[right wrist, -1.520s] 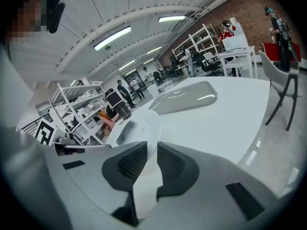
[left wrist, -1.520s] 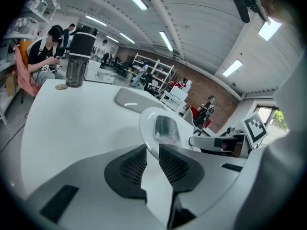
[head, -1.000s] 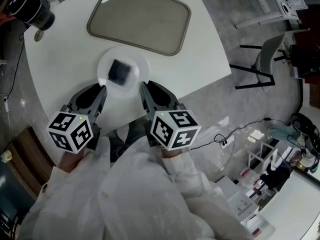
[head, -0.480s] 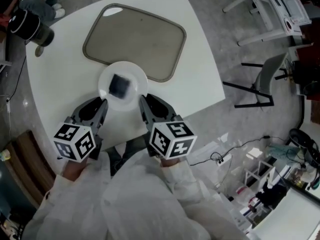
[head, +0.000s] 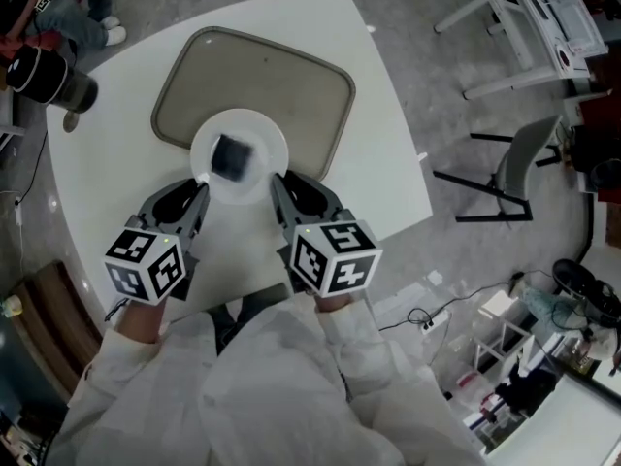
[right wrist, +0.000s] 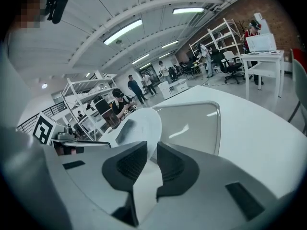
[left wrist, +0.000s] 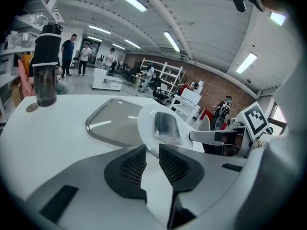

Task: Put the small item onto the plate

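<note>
**Plate with small dark item pinched at two sides of its rim by both grippers**

Head view: the white round plate lies across the near edge of the grey tray on the white table. The small dark item, a flat squarish piece that looks wrapped in clear film, sits on the plate near its middle, touching neither gripper.

The left gripper takes the plate at its near left rim, and the right gripper at its near right rim. In the left gripper view the fingers stand close together with the thin plate rim running between them. The right gripper view shows the same, its fingers closed on the opposite edge. Each gripper therefore pinches the plate and nothing else. A dark bottle stands well apart at the far left corner of the table.

Step in hand, as judged: the item is already on the plate, so the placing appears done, and the plate itself is being carried two-handed. Whether its underside rests on the tray cannot be told.

Next move, as judged: both grippers must travel together and level so the item does not slide. The plate should then be set flat, and the fingers spread and drawn back off the rim.
</note>
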A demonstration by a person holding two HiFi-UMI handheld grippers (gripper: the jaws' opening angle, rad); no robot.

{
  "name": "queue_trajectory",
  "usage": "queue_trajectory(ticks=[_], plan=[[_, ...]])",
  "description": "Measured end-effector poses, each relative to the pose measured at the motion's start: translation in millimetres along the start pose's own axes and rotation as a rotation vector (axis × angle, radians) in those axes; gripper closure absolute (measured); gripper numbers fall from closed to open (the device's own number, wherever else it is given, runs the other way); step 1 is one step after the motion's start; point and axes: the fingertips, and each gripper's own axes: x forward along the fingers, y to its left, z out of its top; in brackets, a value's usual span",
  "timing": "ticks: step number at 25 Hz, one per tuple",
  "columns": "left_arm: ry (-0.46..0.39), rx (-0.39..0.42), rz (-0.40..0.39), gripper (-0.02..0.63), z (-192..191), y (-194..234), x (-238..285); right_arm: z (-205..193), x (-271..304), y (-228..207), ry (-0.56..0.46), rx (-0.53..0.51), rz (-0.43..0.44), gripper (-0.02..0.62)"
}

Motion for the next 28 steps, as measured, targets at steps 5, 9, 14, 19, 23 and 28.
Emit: queue_trajectory(ticks=[5,9,14,19,23,28], plan=[[-0.005,0.026,0.018,0.52,18,13,17,14,20,-8,0.006,0.001,0.0,0.525],[-0.002,0.024,0.029,0.52,26,26,40,20,41,-24,0.017,0.012,-0.014,0.525],[0.001,-0.001,0.018,0.52,28,36,54,22,59,-33,0.036,0.027,-0.022,0.525],[0.014,0.006,0.023,0.52,32,46,61,25,70,-34,0.05,0.036,-0.02,0.525],[0.041,0.029,0.034,0.52,36,53,72,25,79,-41,0.067,0.052,-0.026,0.525],[0.077,0.046,0.038,0.52,38,57,83,24,84,-47,0.097,0.052,-0.026,0.525]])
